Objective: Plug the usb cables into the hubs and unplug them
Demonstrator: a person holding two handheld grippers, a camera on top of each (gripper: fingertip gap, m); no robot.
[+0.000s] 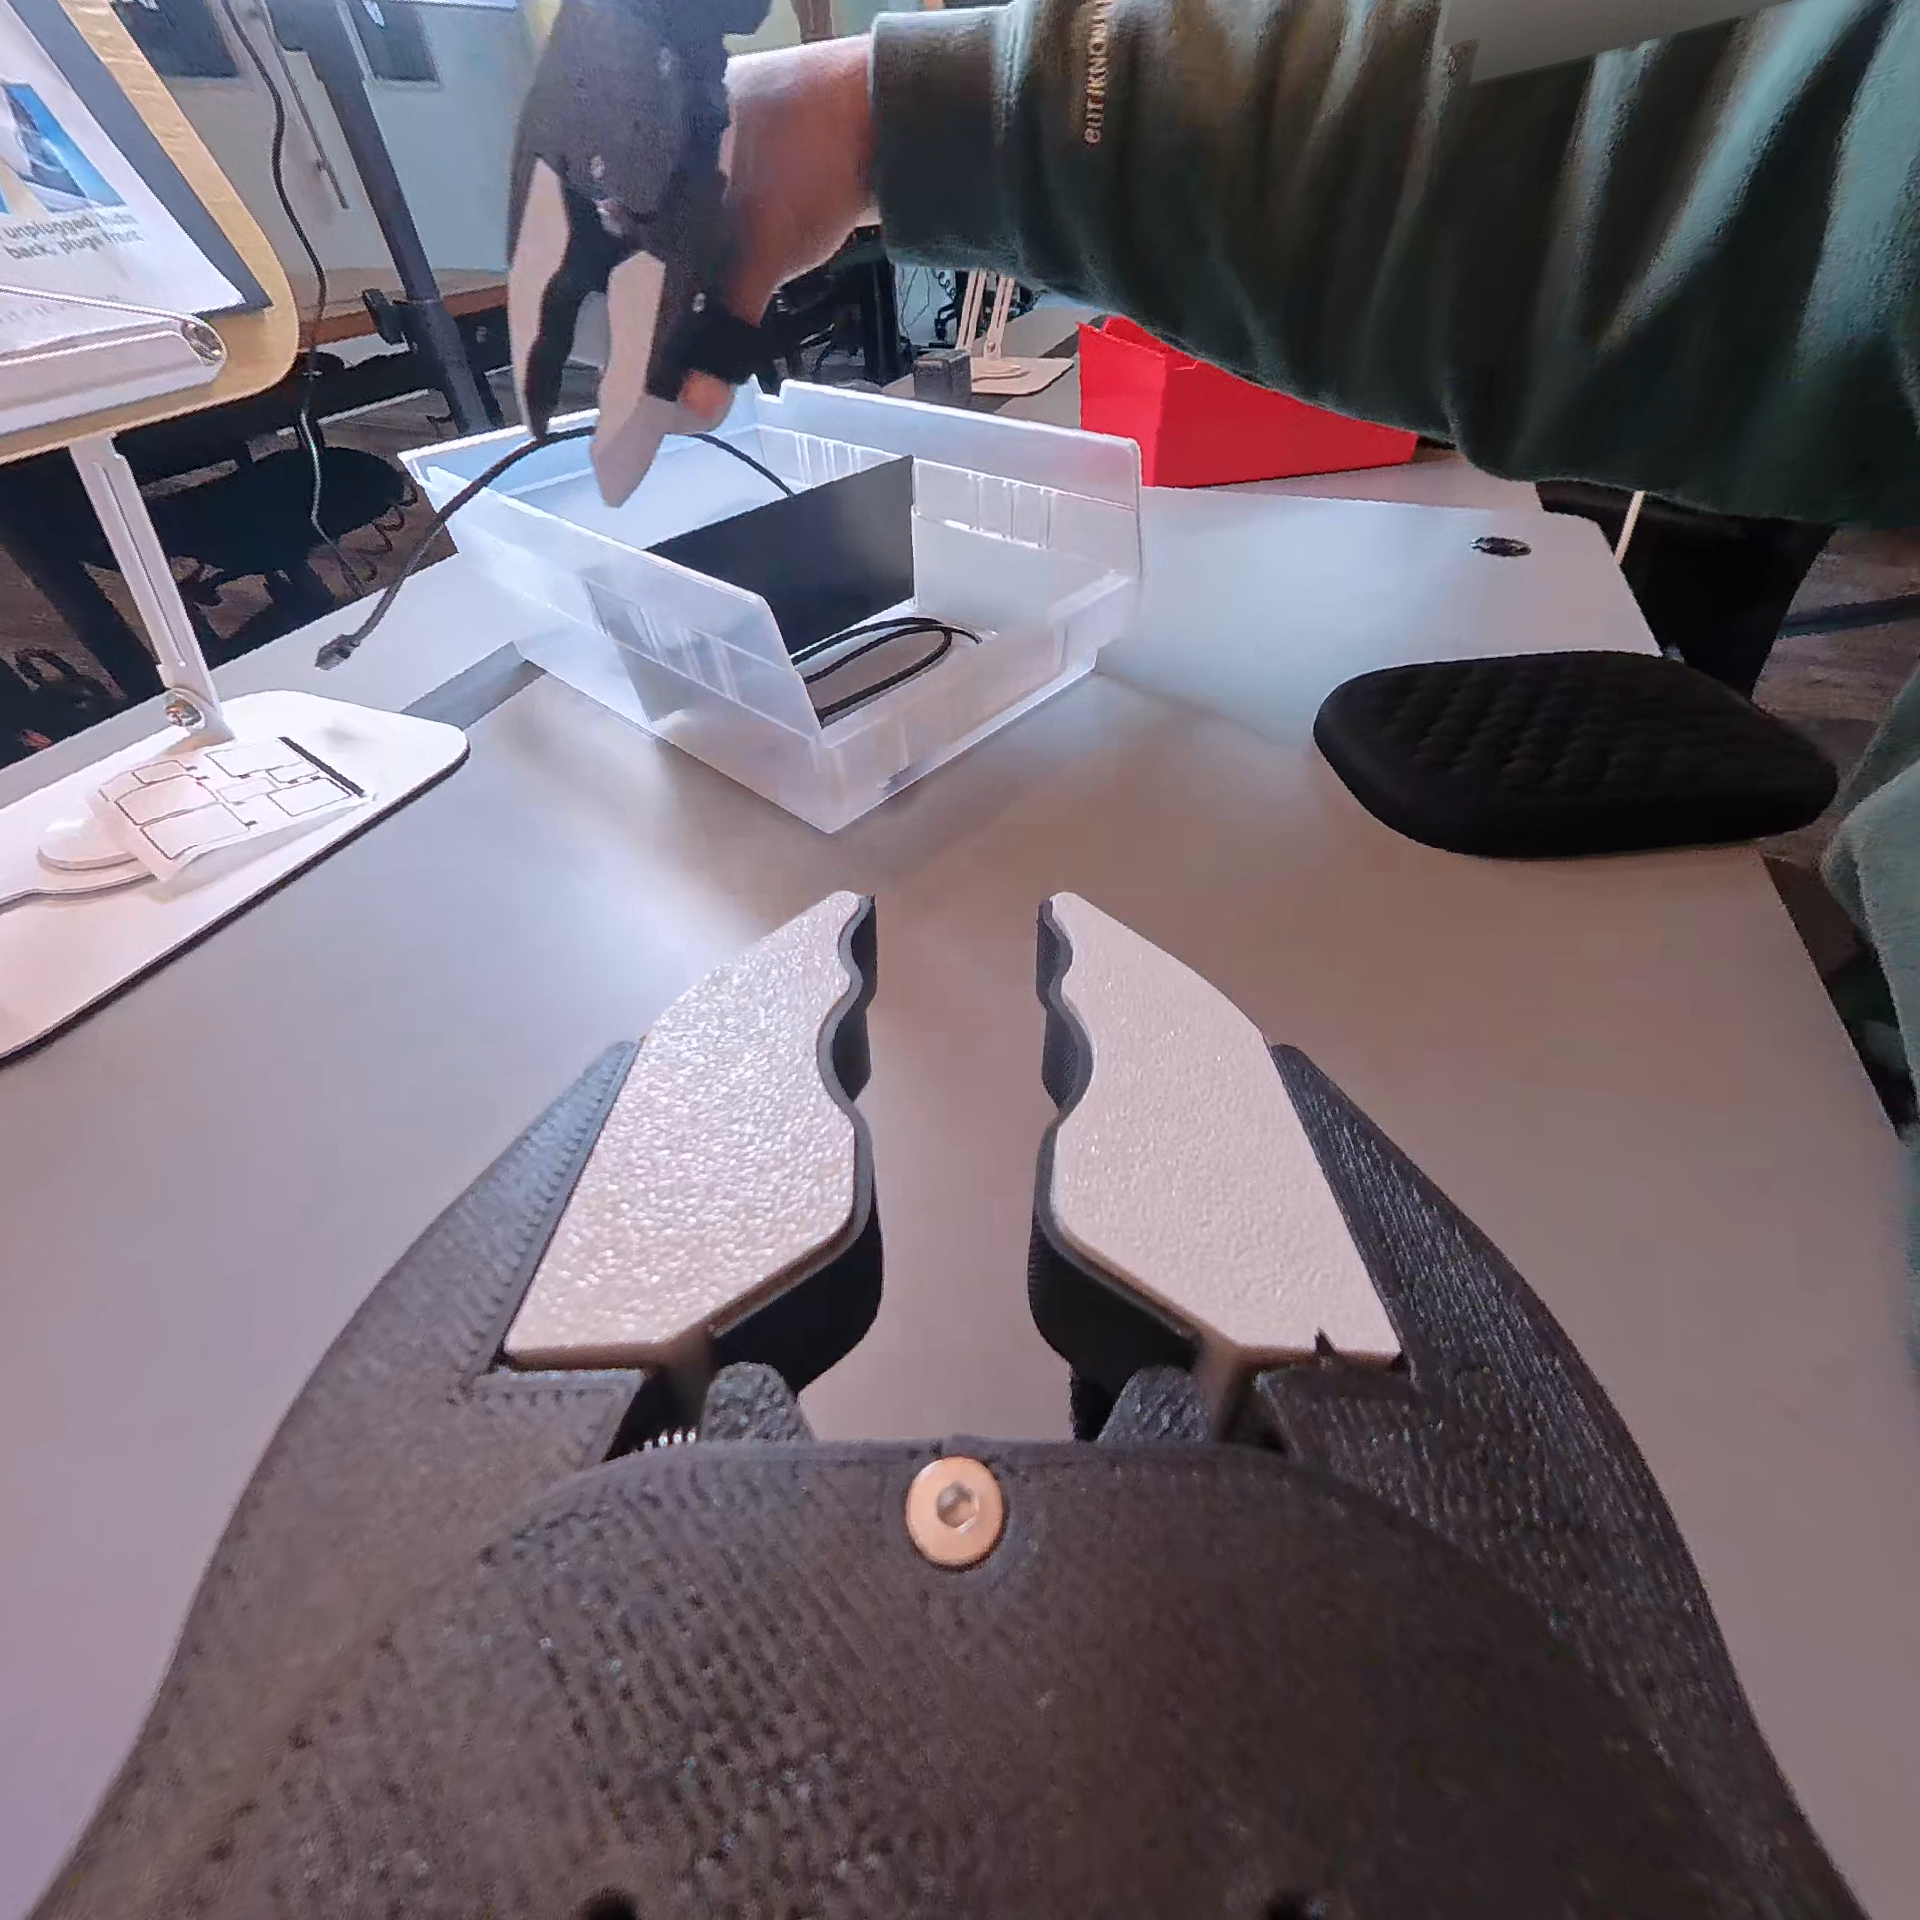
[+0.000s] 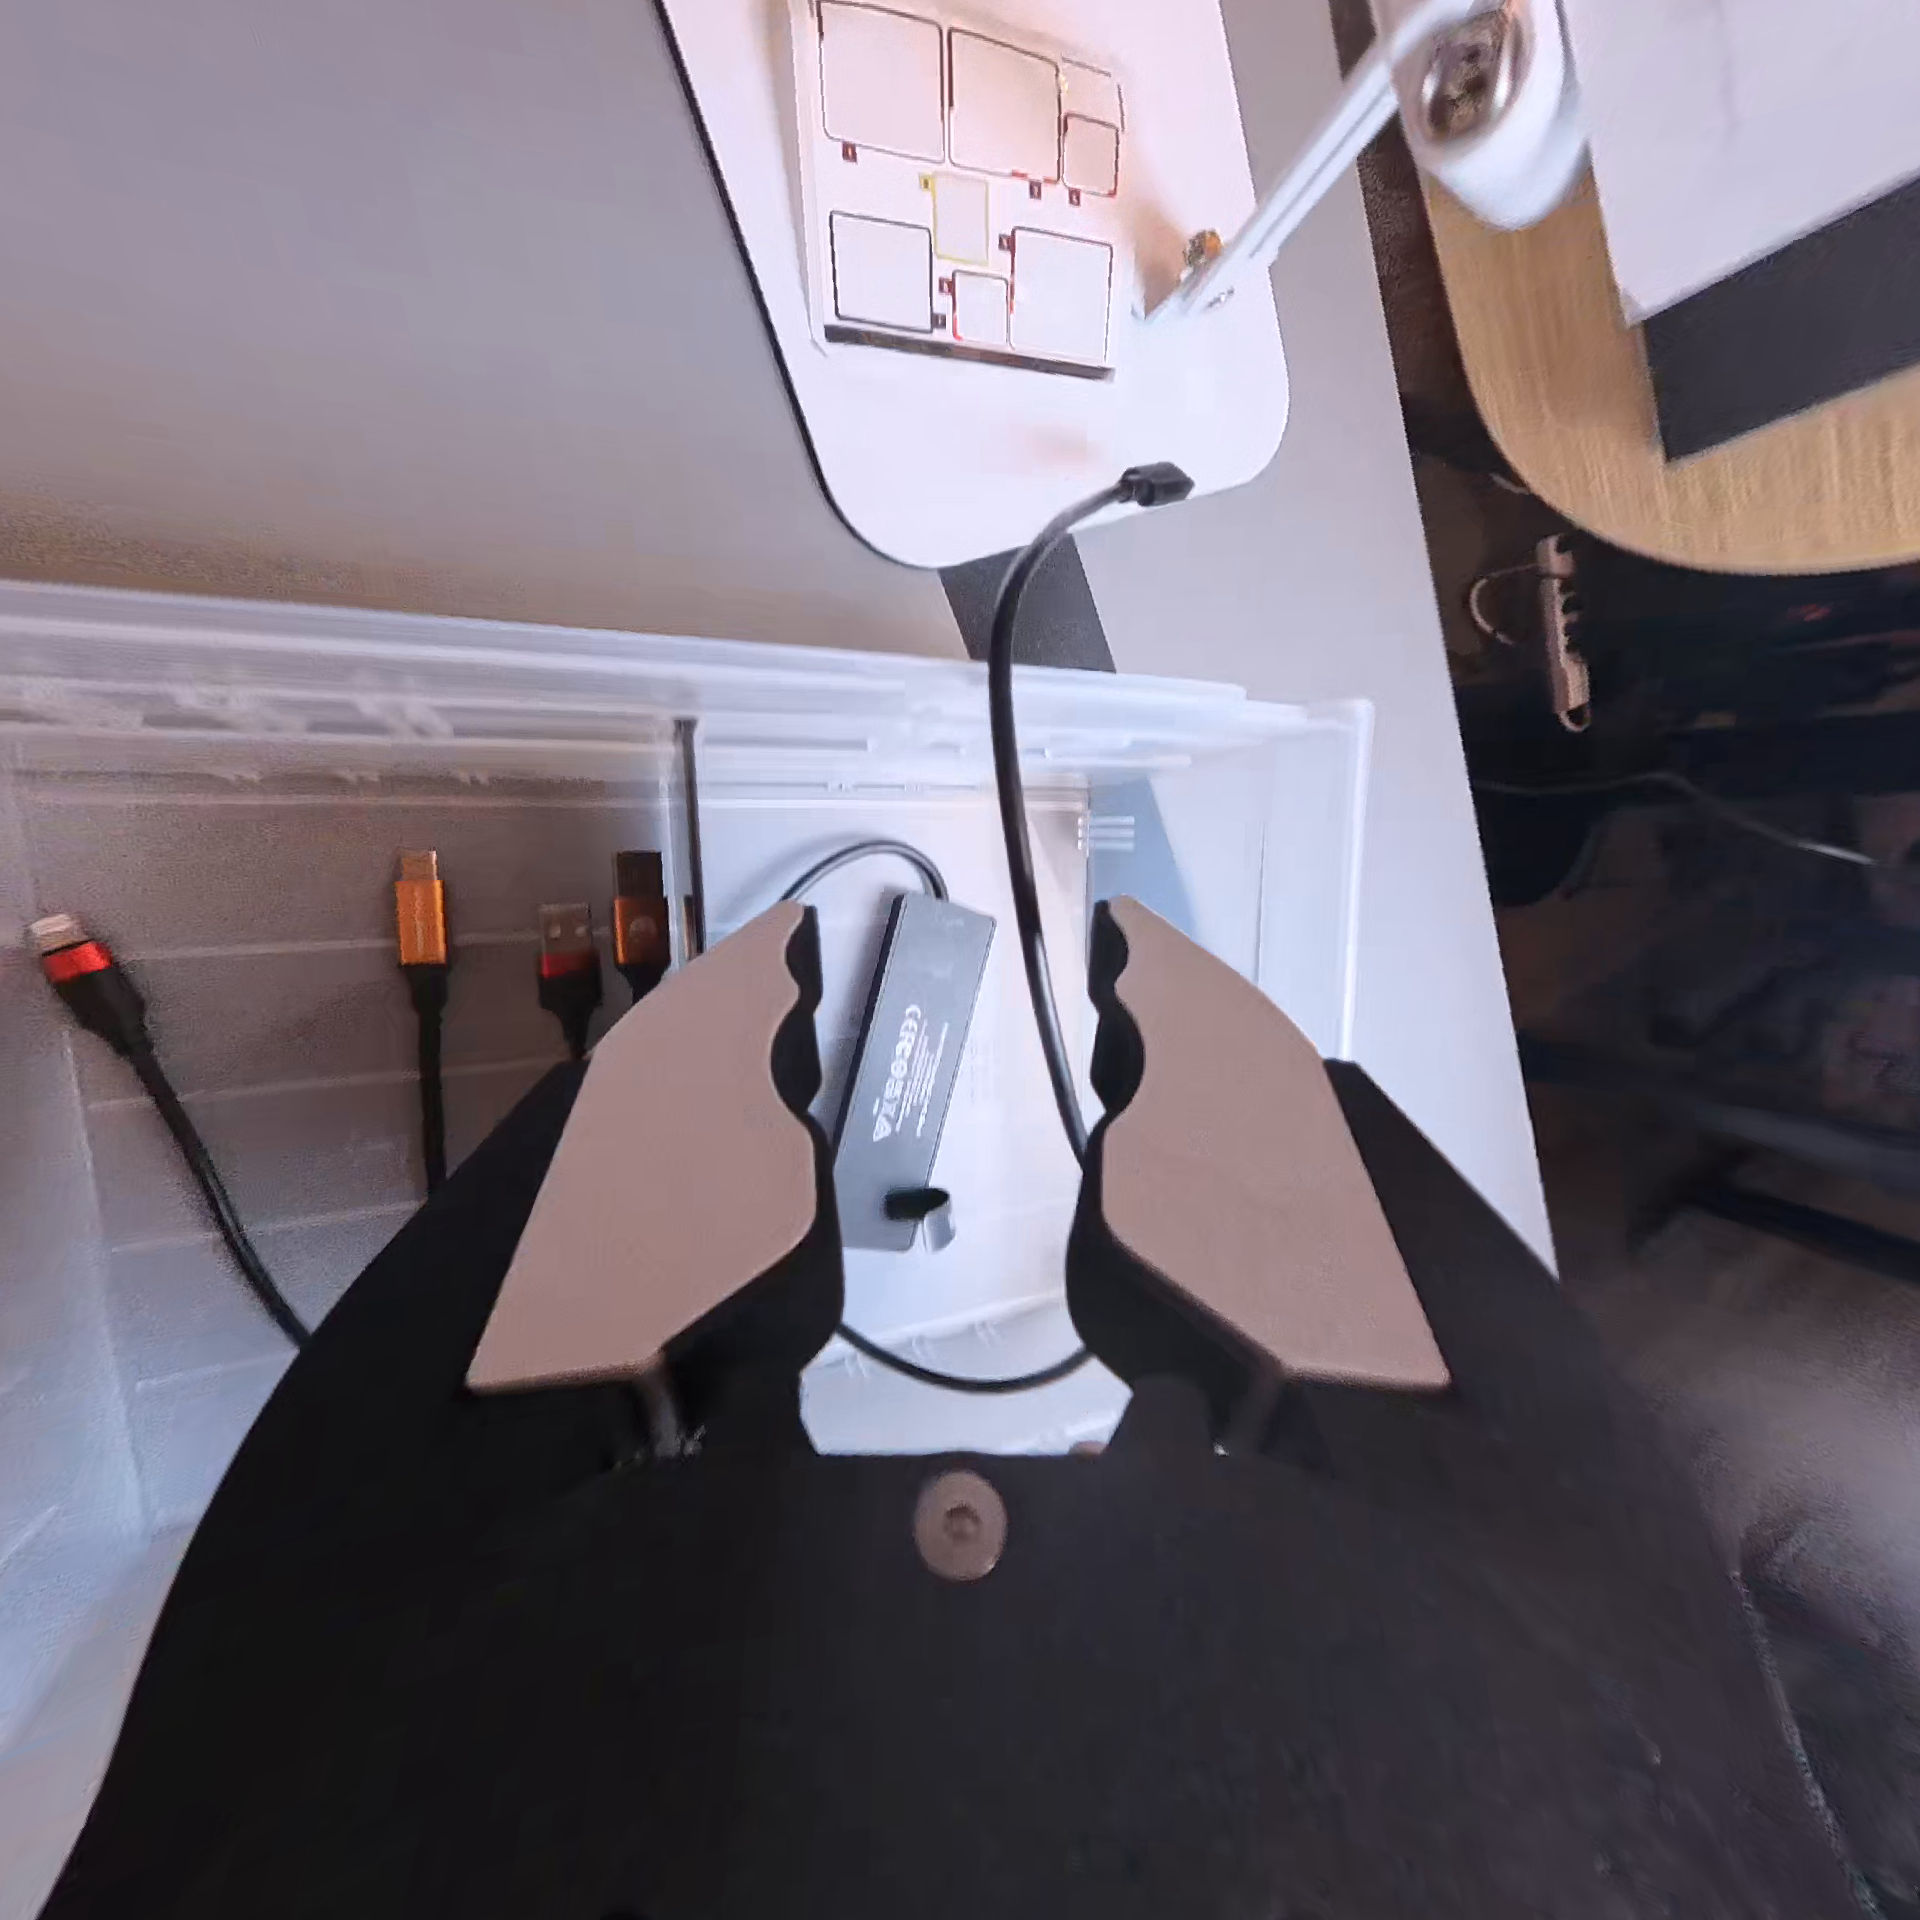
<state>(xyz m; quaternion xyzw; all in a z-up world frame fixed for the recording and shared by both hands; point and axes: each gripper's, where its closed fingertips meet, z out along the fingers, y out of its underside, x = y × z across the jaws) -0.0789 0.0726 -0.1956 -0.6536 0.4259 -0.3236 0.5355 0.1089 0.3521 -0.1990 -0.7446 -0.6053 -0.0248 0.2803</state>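
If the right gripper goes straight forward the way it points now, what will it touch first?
Probably the dark USB hub lying in the clear bin: it sits between the open fingers of the right gripper. The hub's thin black cable runs just to its right and might be met too; depth is unclear.

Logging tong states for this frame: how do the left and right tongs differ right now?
The left tongs sit low over bare grey table, short of the clear bin; the right tongs reach down over the bin. Nothing lies under the left tongs; the right tongs frame the dark hub and its black cable, gripping neither. The right tongs gape somewhat wider than the left. Both are open and empty.
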